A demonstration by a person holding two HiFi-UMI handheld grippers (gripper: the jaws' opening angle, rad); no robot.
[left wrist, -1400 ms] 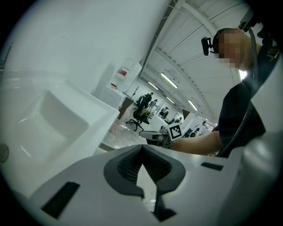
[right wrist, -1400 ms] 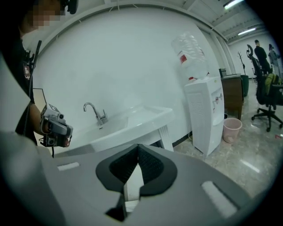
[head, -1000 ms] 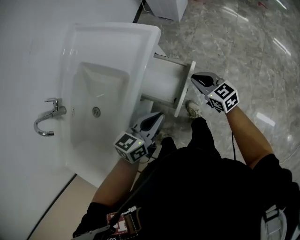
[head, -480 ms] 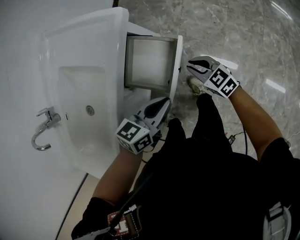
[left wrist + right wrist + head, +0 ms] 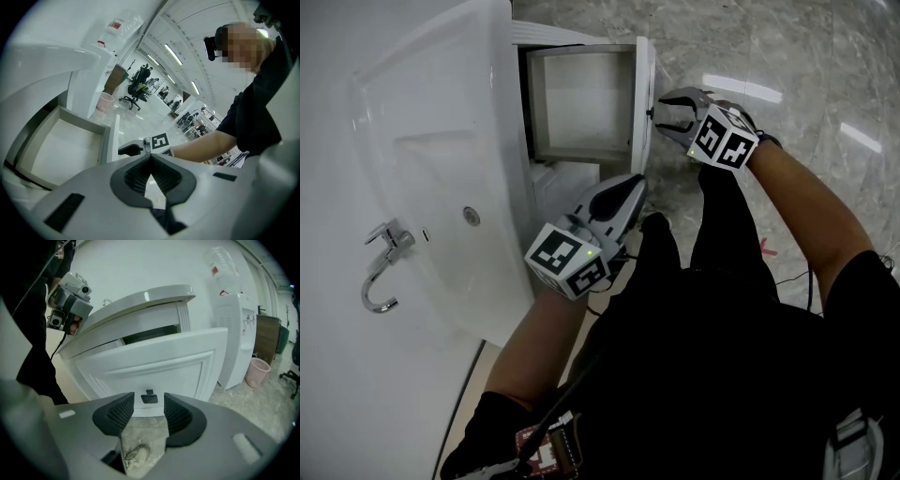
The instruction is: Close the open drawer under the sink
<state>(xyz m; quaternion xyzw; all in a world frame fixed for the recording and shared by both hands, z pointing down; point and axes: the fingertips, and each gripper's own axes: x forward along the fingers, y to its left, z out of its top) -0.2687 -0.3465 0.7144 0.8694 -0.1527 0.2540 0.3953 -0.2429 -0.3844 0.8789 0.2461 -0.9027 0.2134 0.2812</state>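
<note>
Directly ahead of the right gripper point(image 5: 149, 405), just beyond its jaws, stands the white front panel point(image 5: 154, 364) of the drawer point(image 5: 581, 103), which is pulled out from under the sink point(image 5: 441, 187). The jaws have just been opening and stand wide with nothing held, the small dark pull point(image 5: 149, 398) lined up with the gap. The drawer's travel runs straight away from this gripper toward the sink, so a push along its pointing direction should close it. The left gripper point(image 5: 635, 185), jaws together and empty, lies off one end of the panel, beside the drawer rather than facing it, so the right hand is judged better placed.
</note>
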